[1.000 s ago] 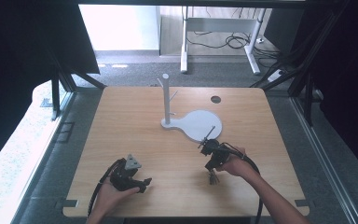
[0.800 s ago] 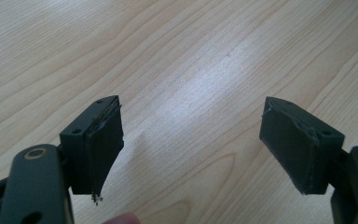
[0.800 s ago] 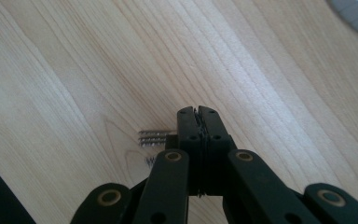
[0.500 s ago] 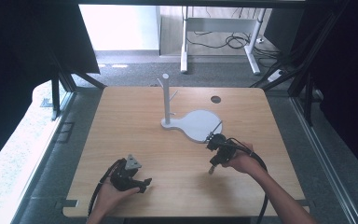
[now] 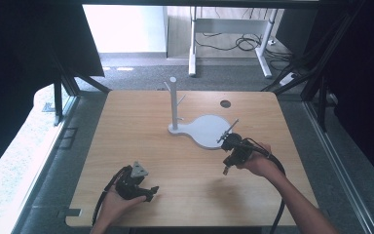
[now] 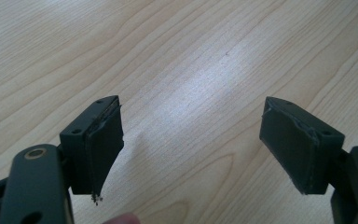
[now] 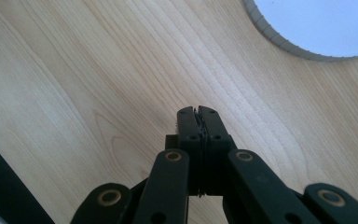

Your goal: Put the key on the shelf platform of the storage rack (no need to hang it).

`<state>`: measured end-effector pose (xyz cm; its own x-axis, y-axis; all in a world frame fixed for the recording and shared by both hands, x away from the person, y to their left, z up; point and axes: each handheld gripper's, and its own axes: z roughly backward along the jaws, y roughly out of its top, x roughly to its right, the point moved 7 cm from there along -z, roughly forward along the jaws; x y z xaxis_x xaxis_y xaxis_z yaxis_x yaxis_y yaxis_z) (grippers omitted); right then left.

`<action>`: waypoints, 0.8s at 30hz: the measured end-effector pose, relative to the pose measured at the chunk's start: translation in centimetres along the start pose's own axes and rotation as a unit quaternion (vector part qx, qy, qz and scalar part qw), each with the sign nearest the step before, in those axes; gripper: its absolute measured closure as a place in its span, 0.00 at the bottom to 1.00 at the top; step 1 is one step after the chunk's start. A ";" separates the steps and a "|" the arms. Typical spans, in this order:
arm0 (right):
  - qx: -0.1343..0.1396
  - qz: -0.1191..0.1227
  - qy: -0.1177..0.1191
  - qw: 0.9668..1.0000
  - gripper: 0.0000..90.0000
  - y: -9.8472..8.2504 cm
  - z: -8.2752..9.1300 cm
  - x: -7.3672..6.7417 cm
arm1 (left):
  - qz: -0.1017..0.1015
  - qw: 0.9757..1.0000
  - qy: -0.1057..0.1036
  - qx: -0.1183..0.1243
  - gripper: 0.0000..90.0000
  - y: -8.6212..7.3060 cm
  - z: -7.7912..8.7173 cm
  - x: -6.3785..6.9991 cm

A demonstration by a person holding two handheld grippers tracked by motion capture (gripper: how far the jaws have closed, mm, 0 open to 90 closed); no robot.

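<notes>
- We take the white stand (image 5: 202,127) as the thing in hand, since it lies nearest our right gripper (image 5: 233,150). It sits on the wooden table (image 5: 141,146) a little right of centre, its round base plate just beyond that gripper.
- The stand is a flat, rounded plate that narrows toward an upright post (image 5: 174,102) with short pegs angling off near the top. Its surface looks smooth and matte, and we judge it stiff and fairly light, probably painted metal or plastic, though from the high view we cannot be sure which.
- In the right gripper view the plate's edge (image 7: 279,39) shows a fine ribbed rim, thin and low to the wood. A pinch on that rim would likely be shallow and prone to slip.
- We judge the post the better hold: narrow enough to close the jaws around, rigid, and low down it would keep the plate from swinging.
- The right gripper (image 7: 198,116) has its jaws pressed together with nothing between them, hovering over bare wood near the plate.
- The left gripper (image 6: 191,140) has its jaws spread wide and empty above pale, straight-grained wood; in the high view it rests in our hand (image 5: 135,183) near the table's front edge, well apart from the stand.
</notes>
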<state>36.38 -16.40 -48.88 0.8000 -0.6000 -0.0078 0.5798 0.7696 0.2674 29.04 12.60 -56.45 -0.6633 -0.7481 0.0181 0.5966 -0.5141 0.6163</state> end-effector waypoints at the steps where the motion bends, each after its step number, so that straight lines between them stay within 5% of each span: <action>1: 0.001 0.000 -0.001 1.000 0.99 0.0 0.1 0.0 | 0.000 1.000 0.000 -0.001 0.24 0.0 0.0 0.0; 24: 0.011 -0.002 -0.016 1.000 0.99 1.7 2.0 1.1 | -0.003 1.000 -0.001 0.005 0.24 0.2 0.2 0.2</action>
<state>37.91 -16.23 -46.50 0.7921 -0.6100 0.0211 0.5792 0.7621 0.2895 28.96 12.47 -56.22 -0.6677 -0.7442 0.0154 0.5877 -0.5144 0.6245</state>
